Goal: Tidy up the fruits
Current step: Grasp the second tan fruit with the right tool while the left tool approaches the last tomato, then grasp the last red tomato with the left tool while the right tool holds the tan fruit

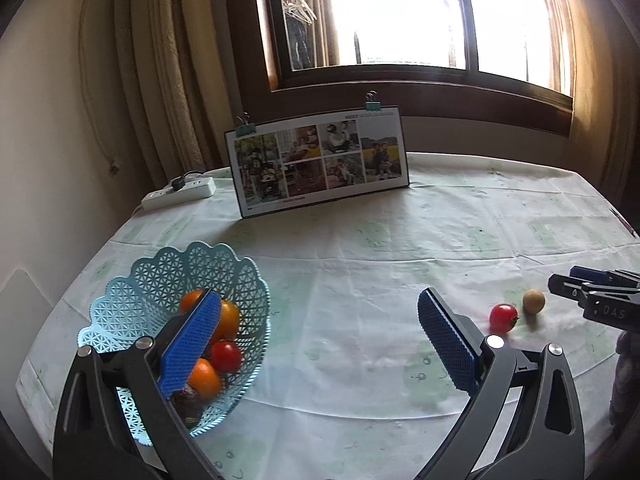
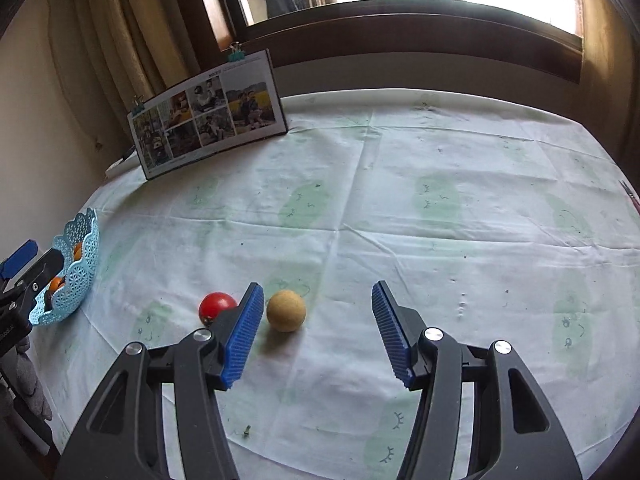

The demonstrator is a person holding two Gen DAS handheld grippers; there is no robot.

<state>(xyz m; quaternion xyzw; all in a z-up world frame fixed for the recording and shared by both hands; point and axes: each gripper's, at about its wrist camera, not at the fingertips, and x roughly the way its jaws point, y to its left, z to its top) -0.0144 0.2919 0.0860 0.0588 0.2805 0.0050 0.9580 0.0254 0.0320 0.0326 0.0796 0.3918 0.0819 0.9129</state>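
A light blue lattice basket holds several orange fruits, a red tomato and a dark fruit. My left gripper is open, its left finger over the basket, nothing between its pads. On the tablecloth lie a red tomato and a tan round fruit. My right gripper is open just above them: the tan fruit sits inside the gap beside the left pad, the tomato outside it. The left wrist view shows the same tomato, tan fruit and right gripper.
A photo board with binder clips stands at the table's back, a white power strip to its left. Curtains and a window lie behind. The pale green-patterned tablecloth spreads wide to the right. The basket sits near the left edge.
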